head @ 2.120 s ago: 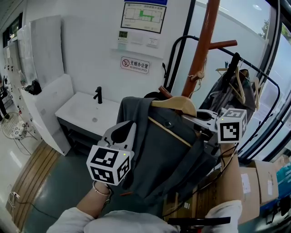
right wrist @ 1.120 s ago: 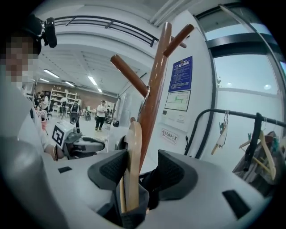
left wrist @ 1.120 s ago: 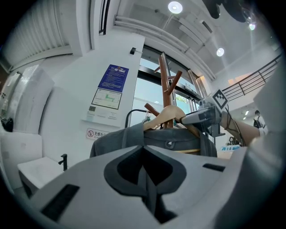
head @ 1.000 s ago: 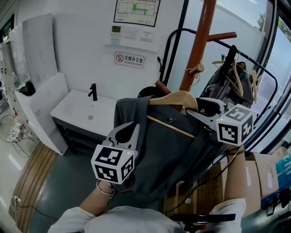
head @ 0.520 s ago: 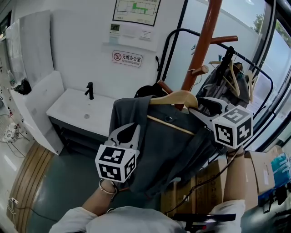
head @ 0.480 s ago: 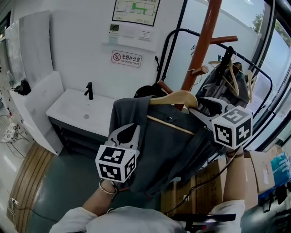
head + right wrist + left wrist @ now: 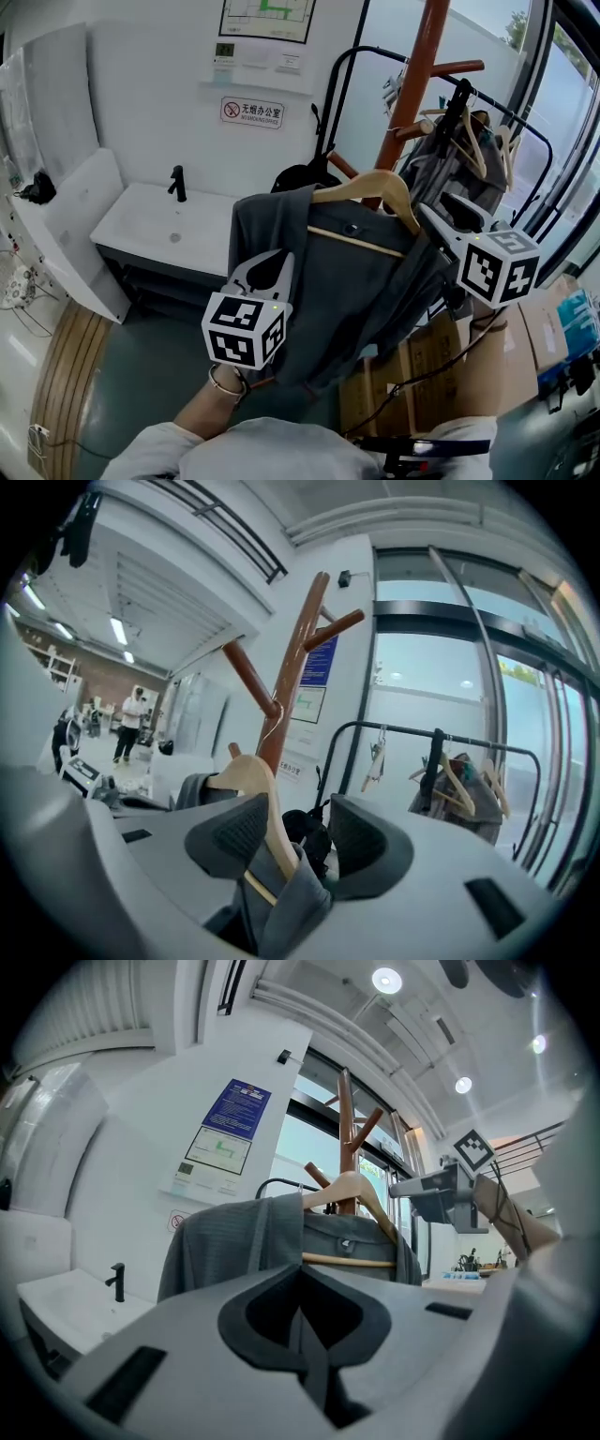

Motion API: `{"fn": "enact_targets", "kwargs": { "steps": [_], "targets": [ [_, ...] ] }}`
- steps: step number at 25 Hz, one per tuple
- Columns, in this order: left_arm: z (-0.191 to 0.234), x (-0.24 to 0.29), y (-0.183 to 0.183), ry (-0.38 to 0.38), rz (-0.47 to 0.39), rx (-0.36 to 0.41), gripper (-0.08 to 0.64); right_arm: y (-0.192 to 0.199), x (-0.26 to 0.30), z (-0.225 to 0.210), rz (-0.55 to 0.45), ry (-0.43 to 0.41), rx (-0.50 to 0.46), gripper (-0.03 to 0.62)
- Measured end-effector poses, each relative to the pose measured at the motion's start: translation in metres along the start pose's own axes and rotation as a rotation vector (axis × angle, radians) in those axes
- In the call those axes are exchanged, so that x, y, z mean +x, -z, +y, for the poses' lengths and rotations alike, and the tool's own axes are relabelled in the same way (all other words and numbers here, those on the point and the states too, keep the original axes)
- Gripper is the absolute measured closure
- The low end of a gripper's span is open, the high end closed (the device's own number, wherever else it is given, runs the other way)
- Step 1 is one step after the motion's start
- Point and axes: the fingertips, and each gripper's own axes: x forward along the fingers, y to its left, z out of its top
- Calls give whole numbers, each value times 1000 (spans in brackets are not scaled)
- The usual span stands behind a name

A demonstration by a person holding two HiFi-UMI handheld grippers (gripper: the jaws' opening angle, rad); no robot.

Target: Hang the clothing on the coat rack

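A grey garment (image 7: 347, 281) hangs on a wooden hanger (image 7: 370, 187), held up in front of the brown wooden coat rack (image 7: 417, 70). My right gripper (image 7: 445, 214) is shut on the hanger's right arm and the garment's shoulder; the hanger (image 7: 258, 789) and cloth (image 7: 291, 907) sit between its jaws (image 7: 291, 836). My left gripper (image 7: 265, 269) is shut on a fold of the garment's lower left side; a strip of cloth runs through its jaws (image 7: 302, 1283). The rack's pole (image 7: 347, 1138) and pegs rise just behind the hanger (image 7: 347, 1190).
A black bag (image 7: 300, 176) hangs low on the rack. Behind it is a black clothes rail (image 7: 469, 141) with hangers and garments. A white sink counter (image 7: 159, 225) with a black faucet (image 7: 176, 183) stands at the left wall. Cardboard boxes (image 7: 534, 328) lie at the right.
Both grippers keep their hold. The hanger and garment have risen a little and shifted right, closer to the rack's pole; the right gripper has drifted right.
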Motion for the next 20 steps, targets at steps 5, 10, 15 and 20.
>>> {"fn": "enact_targets", "kwargs": {
  "steps": [5, 10, 15, 20],
  "targets": [
    [3, -3, 2, 35, 17, 20, 551, 15, -16, -4, -50, 106, 131, 368],
    [3, -4, 10, 80, 40, 68, 551, 57, -25, -2, -49, 246, 231, 368],
    [11, -9, 23, 112, 60, 83, 551, 101, -31, 17, -75, 308, 409, 367],
    [9, -13, 44, 156, 86, 77, 551, 156, -32, 47, -51, 347, 550, 368]
  ]
}}
